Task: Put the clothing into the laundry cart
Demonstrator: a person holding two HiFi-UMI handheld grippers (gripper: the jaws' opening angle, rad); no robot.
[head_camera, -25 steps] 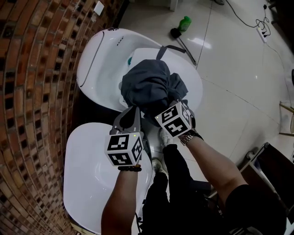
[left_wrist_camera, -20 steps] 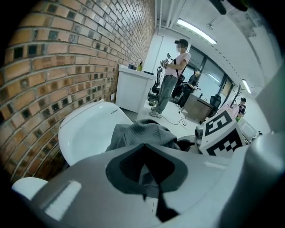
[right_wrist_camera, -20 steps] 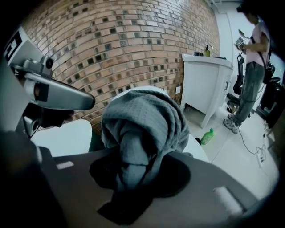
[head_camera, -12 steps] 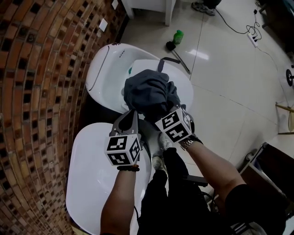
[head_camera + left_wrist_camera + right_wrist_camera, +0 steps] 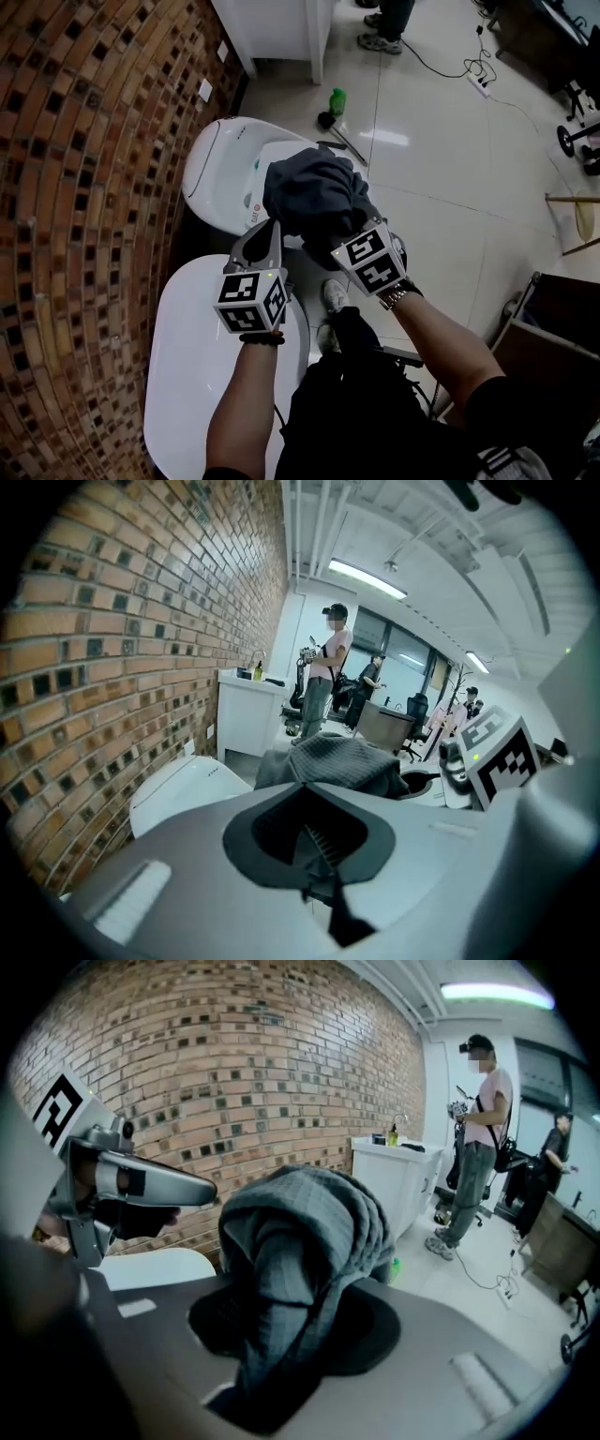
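Two claws, one grey garment, two white machines, one green bottle.

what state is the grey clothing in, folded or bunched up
Bunched up: the grey clothing is a crumpled wad, pinched in the tongs of the right gripper.

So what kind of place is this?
Probably an office or lab corner staged as a laundry: white washer-like machines along a brick wall, office chairs and people standing beyond.
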